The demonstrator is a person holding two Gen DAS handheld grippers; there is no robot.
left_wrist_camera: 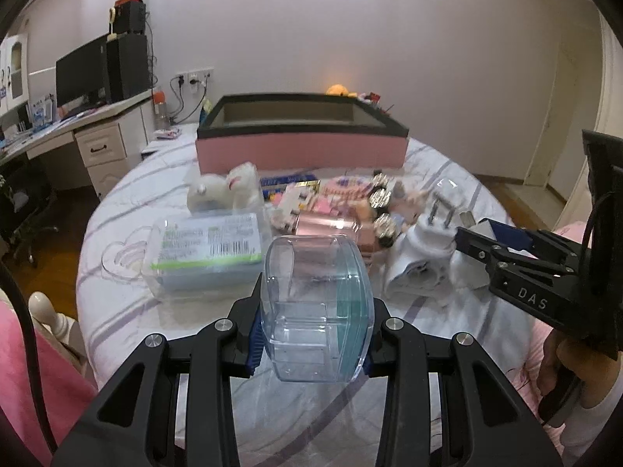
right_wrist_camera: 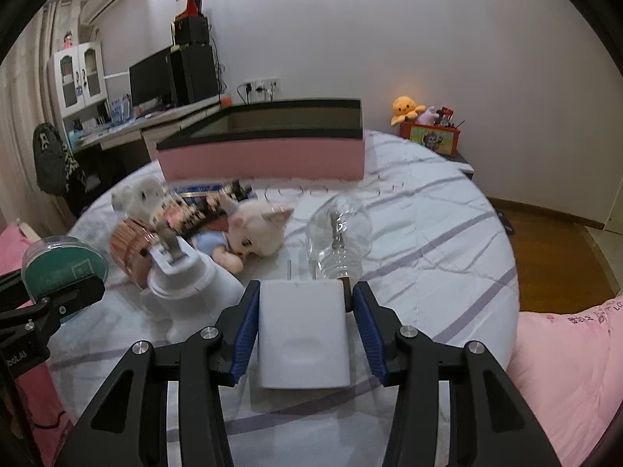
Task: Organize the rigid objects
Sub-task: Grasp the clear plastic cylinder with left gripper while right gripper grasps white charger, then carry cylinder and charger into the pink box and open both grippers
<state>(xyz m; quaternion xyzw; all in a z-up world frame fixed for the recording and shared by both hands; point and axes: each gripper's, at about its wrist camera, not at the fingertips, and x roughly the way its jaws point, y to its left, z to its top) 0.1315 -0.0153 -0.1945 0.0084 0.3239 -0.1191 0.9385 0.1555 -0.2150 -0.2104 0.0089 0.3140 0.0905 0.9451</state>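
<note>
Left gripper (left_wrist_camera: pixel 316 330) pinching a clear plastic case (left_wrist_camera: pixel 317 311) with a green side, both blue pads (left_wrist_camera: pixel 255 344) pressing on its walls, holding it just above the near part of the bed (left_wrist_camera: pixel 117 303). Right gripper (right_wrist_camera: pixel 305 330) reaching around a white charger block (right_wrist_camera: pixel 301 334): the left pad appearing to touch its side, the right pad standing a little apart, so not yet gripping it fully. Lying just beside the charger, on the left, a second white plug adapter (right_wrist_camera: pixel 187 276) with its prongs pointing up. Further out, resting on the striped sheet, a flat pack with a barcode label (left_wrist_camera: pixel 206 249), a white plush animal (left_wrist_camera: pixel 226 190), a doll in blue clothes (right_wrist_camera: pixel 249 233) and a crumpled clear wrapper (right_wrist_camera: pixel 338 229). Standing at the far side of the bed, a pink open box with a black rim (left_wrist_camera: pixel 301 144), well apart from both grippers.
</note>
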